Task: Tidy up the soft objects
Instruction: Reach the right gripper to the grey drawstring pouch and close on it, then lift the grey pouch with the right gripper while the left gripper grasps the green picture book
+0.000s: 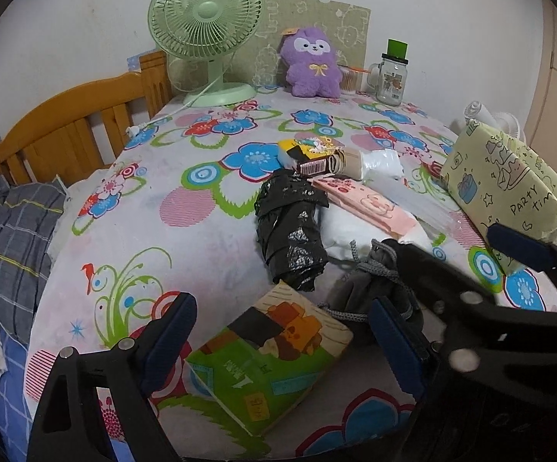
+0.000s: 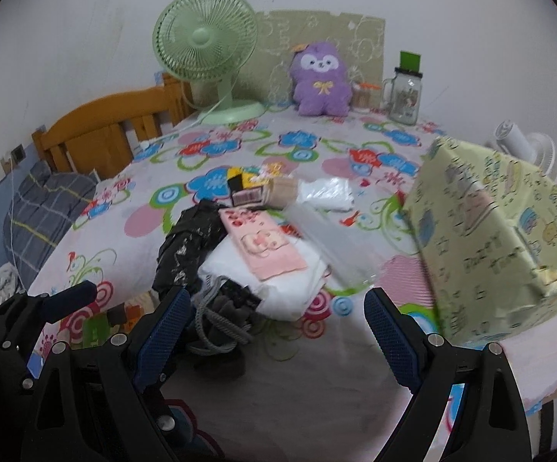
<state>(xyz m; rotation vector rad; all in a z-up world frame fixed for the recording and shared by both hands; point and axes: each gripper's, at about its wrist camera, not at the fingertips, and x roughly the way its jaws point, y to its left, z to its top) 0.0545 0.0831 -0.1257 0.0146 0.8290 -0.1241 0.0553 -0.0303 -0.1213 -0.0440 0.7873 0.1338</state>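
Observation:
A pile lies mid-table on the flowered cloth [image 1: 201, 227]: a black plastic bag [image 1: 290, 231], a pink patterned pack [image 1: 367, 208], white folded cloth [image 2: 278, 285], a grey drawstring pouch [image 1: 371, 292] and a clear plastic bag [image 1: 378, 161]. A green picture book [image 1: 267, 354] lies nearest. My left gripper [image 1: 282, 331] is open above the book, empty. My right gripper [image 2: 278, 327] is open and empty, just before the grey pouch [image 2: 224, 315]. A purple plush toy [image 1: 313, 63] sits at the back.
A green fan [image 1: 205, 27] and a glass jar [image 1: 392, 77] stand at the back. A wrapped yellow-green box [image 2: 497, 238] stands at the right. A wooden bed headboard [image 1: 67, 134] and grey checked bedding [image 1: 13, 223] lie to the left.

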